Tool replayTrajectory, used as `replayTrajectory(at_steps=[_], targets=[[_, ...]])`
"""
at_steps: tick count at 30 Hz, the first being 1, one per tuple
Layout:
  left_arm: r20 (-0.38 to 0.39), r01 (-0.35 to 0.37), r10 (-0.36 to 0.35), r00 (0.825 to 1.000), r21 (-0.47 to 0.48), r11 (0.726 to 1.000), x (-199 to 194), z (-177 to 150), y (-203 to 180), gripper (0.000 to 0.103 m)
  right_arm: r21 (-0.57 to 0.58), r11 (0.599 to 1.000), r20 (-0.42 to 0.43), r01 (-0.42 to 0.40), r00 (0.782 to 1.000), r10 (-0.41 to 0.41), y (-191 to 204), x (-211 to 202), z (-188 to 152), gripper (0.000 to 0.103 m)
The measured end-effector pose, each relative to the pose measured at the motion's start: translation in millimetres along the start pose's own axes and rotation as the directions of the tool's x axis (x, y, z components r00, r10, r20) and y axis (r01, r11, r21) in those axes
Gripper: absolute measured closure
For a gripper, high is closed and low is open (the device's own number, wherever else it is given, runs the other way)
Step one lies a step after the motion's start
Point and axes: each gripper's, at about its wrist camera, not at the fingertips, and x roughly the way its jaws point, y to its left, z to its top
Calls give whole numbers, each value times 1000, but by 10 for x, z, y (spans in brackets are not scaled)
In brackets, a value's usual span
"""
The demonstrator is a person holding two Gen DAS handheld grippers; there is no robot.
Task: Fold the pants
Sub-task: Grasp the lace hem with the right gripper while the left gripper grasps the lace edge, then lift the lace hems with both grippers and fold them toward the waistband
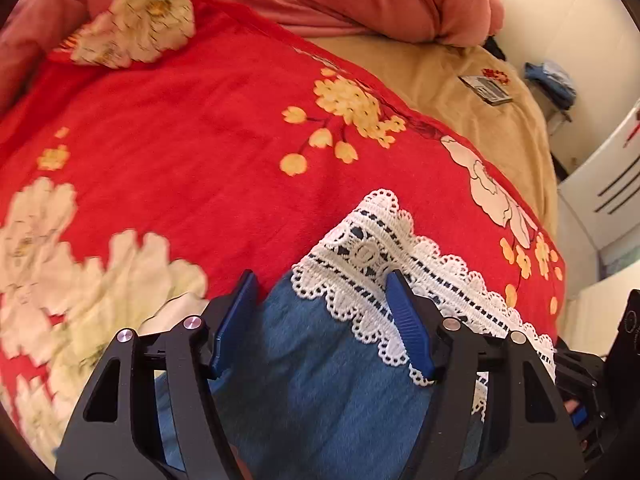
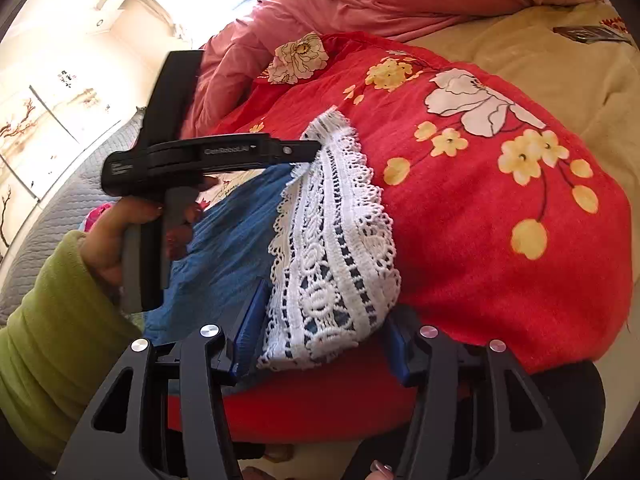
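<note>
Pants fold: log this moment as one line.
left gripper: open over lace hem | right gripper: open around hem | pants: on red blanket

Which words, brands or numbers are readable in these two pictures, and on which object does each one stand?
"GenRobot.AI": on the side of the left claw's black body, seen in the right wrist view.
Small print further back on that body: too small to read.
Flat packet on the tan blanket: print too blurred to read.
Round mark on the black device at the right edge: unreadable.
</note>
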Motion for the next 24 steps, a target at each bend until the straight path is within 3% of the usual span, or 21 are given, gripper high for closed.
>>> replayTrajectory(at_steps=[6,9,11,17,20,24], targets=[[11,111,-112,994,22,994,70,20,101,45,-13,1000,8,-28,1000,29,19,58,66,53],[14,188,-188,982,-7,982,69,7,187,53,-14,999,12,-44,999,44,15,89,88,61],[19,240,-239,971,-33,970,80,-1,190,67,-4,998,15,-56,998,56,4,103,106,67],[26,218,-217,976,-22,976,18,-42,115,83,-42,997,27,-69,997,70,84,109,134,74],[49,208,-208,977,11,978,-102,-76,67,86,-99,994,39,-53,998,57,217,77,145,76],[115,247,-247,962,15,969,-342,-137,93,86,-163,985,57,-53,996,63,452,-22,160,76]])
